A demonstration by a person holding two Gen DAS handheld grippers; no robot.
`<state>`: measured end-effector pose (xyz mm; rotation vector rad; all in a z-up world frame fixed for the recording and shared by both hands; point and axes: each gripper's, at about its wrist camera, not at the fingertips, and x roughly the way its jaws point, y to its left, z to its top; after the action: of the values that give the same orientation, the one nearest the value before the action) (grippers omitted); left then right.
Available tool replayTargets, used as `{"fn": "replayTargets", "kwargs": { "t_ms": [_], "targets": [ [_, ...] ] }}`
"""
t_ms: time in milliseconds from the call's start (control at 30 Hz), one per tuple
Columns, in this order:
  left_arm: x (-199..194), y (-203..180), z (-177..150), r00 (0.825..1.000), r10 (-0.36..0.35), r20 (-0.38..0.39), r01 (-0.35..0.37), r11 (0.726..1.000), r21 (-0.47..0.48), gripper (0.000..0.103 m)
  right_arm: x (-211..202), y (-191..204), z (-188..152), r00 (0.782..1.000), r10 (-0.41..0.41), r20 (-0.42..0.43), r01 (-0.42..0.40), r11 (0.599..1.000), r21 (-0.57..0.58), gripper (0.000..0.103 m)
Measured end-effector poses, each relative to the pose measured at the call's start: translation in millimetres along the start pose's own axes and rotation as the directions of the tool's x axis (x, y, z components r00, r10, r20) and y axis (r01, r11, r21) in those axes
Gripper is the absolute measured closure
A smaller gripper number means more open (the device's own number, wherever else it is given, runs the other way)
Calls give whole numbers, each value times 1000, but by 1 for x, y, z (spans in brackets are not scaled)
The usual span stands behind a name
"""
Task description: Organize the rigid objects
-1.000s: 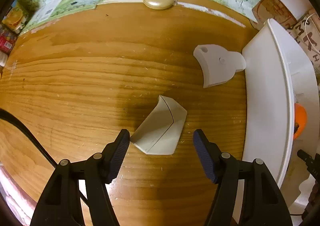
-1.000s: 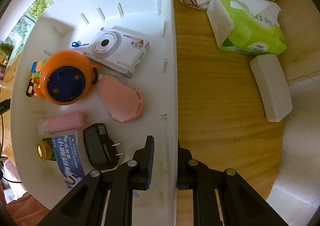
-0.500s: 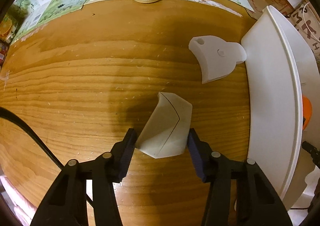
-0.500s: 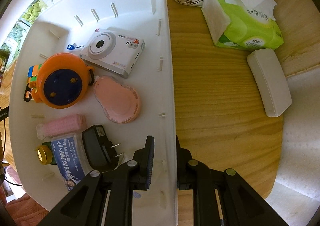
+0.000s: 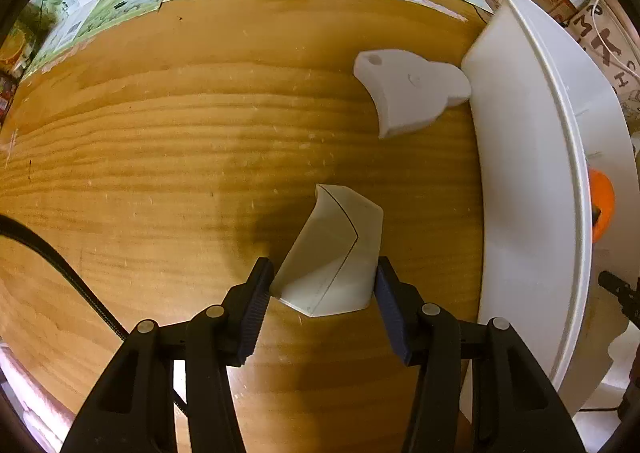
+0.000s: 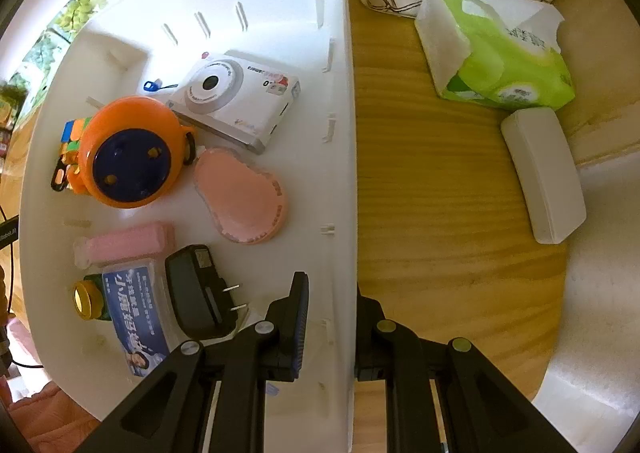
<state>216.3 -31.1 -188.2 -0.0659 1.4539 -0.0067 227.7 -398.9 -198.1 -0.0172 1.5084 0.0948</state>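
Since a second ago, the left gripper [image 5: 322, 289] has drawn its jaws in around the cream angular plastic piece [image 5: 332, 253], and both pads now press its sides where it sits on the wooden tabletop [image 5: 160, 157], left of the white plastic bin [image 5: 532, 181]. Farther off, a white bear-shaped block [image 5: 408, 93] lies touching the bin's outer wall. Over at the right gripper [image 6: 330, 317], nothing has shifted: its jaws stay clamped on the bin's near wall, one finger inside, one outside. Inside lie a white toy camera [image 6: 236, 101], an orange round toy [image 6: 128, 157], a pink oval brush [image 6: 240, 201] and a black plug adapter [image 6: 200, 293].
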Motion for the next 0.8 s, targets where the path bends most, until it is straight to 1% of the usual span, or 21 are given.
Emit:
{"fn": "replayTargets", "kwargs": {
  "t_ms": [200,333,367,400,667,700,800],
  "targets": [
    [-12,-13,-21,1000,4,12,-4,1000,-9,49,-2,5,-3,1000,4,5,-4,999,-49,87],
    [-22,-22,-41,1000,10,26,-9,1000,-16,49,-2,8,-6,1000,13,7,-12,996,-86,88],
    [-24,-15,-36,1000,10,30,-10,1000,-15,49,-2,9,-8,1000,14,9,-13,995,-98,88],
    [-27,-17,-40,999,10,34,-10,1000,-16,49,-2,10,-8,1000,14,10,-13,994,-108,88],
    [-58,-34,-74,997,4,79,-2,1000,-31,49,0,15,-13,1000,12,26,-7,985,-172,92],
    [-60,-32,-72,996,3,85,-1,1000,-28,49,0,15,-13,1000,13,29,-7,984,-177,92],
    [-76,-41,-78,994,2,112,0,1000,-15,49,-1,13,-21,999,20,37,-13,982,-188,94]
  ]
}}
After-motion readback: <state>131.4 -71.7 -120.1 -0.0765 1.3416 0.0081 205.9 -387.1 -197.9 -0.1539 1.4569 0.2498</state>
